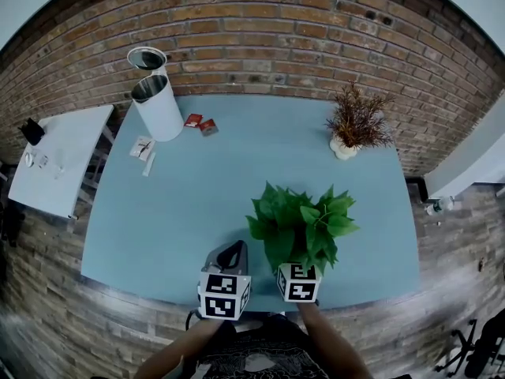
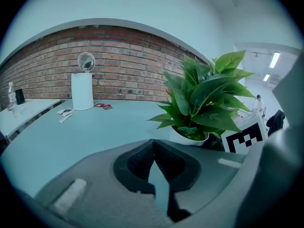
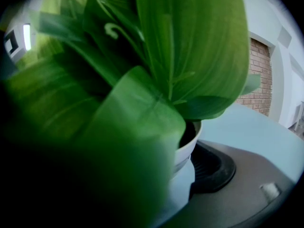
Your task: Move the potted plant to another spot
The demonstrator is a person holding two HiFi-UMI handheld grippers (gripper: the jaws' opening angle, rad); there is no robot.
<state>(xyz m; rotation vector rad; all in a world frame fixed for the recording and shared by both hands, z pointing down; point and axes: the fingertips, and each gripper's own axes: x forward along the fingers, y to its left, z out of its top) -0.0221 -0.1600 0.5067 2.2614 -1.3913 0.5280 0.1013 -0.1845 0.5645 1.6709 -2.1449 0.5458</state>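
The grasp step is under way: the right gripper (image 3: 187,170) is reaching in under the leaves of the potted plant (image 1: 300,227), which is sitting on the table (image 1: 197,196) well apart from the white bin (image 1: 158,105), toward the near edge and off to the bin's right. In the right gripper view its jaws are standing apart around the white pot (image 3: 190,148). The one dark pad (image 3: 211,167) that shows is lying against the pot's wall, while leaves are hiding the other jaw, so I judge that it is gripping the pot. Whether the pot is resting on the table or hanging just clear of it, I cannot tell.

The left gripper (image 2: 153,146) is hovering nearer the bin than the plant is, with its pads meeting at the tips and nothing between them.

The next move is calling for a straight, level lift, with the pot kept upright, and then a carry toward bare table nearer the bin
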